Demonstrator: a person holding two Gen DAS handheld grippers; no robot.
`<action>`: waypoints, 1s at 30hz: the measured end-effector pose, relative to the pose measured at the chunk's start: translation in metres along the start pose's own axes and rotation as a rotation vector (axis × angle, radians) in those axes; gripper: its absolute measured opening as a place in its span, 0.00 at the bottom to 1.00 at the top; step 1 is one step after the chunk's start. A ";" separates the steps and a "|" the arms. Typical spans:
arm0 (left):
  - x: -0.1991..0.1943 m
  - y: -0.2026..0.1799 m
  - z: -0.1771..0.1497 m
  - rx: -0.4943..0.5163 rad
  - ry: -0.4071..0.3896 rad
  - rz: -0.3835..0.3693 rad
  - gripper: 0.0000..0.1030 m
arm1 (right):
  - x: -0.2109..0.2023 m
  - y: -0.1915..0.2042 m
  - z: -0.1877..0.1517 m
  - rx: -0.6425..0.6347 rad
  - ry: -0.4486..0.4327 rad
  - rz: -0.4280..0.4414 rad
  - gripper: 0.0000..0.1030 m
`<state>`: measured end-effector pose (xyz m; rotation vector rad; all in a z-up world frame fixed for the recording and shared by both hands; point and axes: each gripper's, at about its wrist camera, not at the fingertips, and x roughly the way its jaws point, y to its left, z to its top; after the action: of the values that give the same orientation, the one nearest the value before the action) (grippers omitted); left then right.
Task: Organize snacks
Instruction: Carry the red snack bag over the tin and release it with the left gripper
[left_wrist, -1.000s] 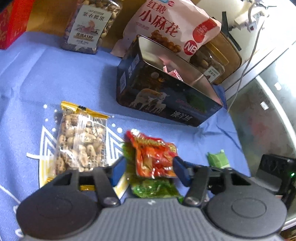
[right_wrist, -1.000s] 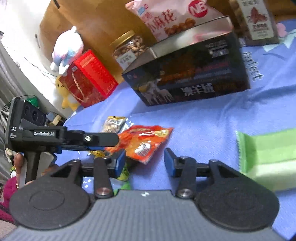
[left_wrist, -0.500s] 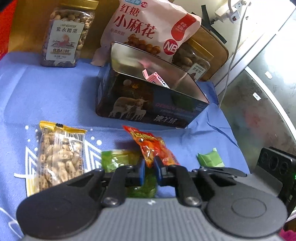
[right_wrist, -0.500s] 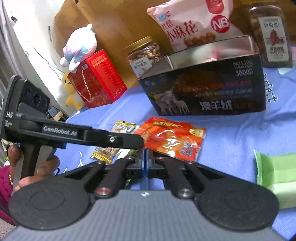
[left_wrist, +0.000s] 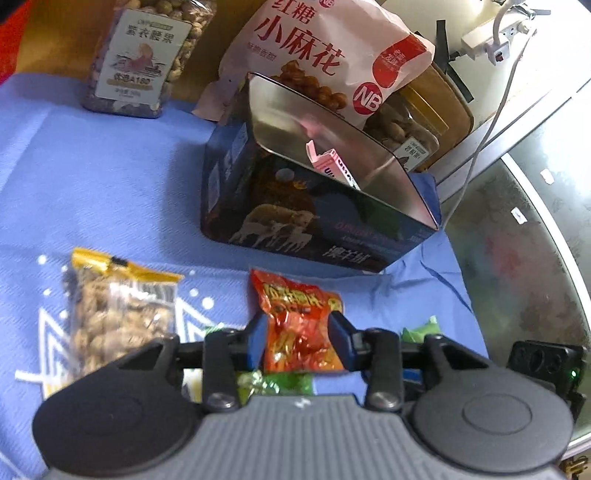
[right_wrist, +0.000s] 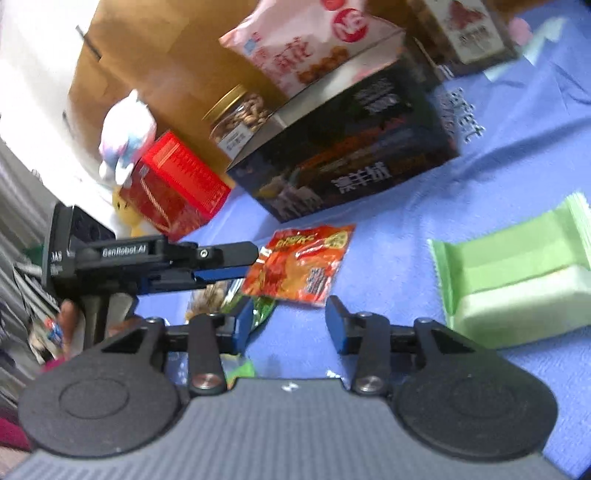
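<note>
A red snack packet (left_wrist: 295, 317) lies on the blue cloth in front of the dark open tin (left_wrist: 314, 221), which holds a small pink box (left_wrist: 332, 166). My left gripper (left_wrist: 297, 328) straddles the red packet; its jaws are opening, a pad at each side of the packet. From the right wrist view the left gripper (right_wrist: 247, 264) reaches the red packet (right_wrist: 303, 262) from the left. My right gripper (right_wrist: 290, 314) is also opening, with only cloth between its fingers, just short of the packet. A peanut packet (left_wrist: 118, 310) and a green candy packet (left_wrist: 280, 382) lie close by.
A pale green wafer pack (right_wrist: 517, 280) lies at the right. Behind the tin (right_wrist: 351, 166) stand a nut jar (left_wrist: 140, 62), a pink snack bag (left_wrist: 325, 55) and a second jar (left_wrist: 406, 136). A red box (right_wrist: 173, 184) and a plush toy (right_wrist: 125, 133) are far left.
Half a second ago both grippers were shut; now both stand apart. The left one has come down around the red packet. The right wrist view has rolled and shifted.
</note>
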<state>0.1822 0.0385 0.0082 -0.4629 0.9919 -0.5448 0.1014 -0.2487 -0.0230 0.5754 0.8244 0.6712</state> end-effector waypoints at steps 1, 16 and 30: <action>0.003 0.000 0.002 -0.004 0.003 -0.003 0.35 | 0.002 -0.001 0.003 0.012 0.000 0.001 0.45; 0.000 -0.029 0.006 0.049 -0.052 -0.084 0.41 | 0.021 0.032 -0.002 -0.271 -0.055 -0.107 0.59; 0.019 -0.040 -0.001 0.032 0.016 -0.023 0.12 | 0.027 0.039 -0.003 -0.426 -0.120 -0.294 0.77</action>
<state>0.1814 -0.0045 0.0193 -0.4426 0.9931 -0.5849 0.1004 -0.2028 -0.0108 0.1029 0.6121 0.5147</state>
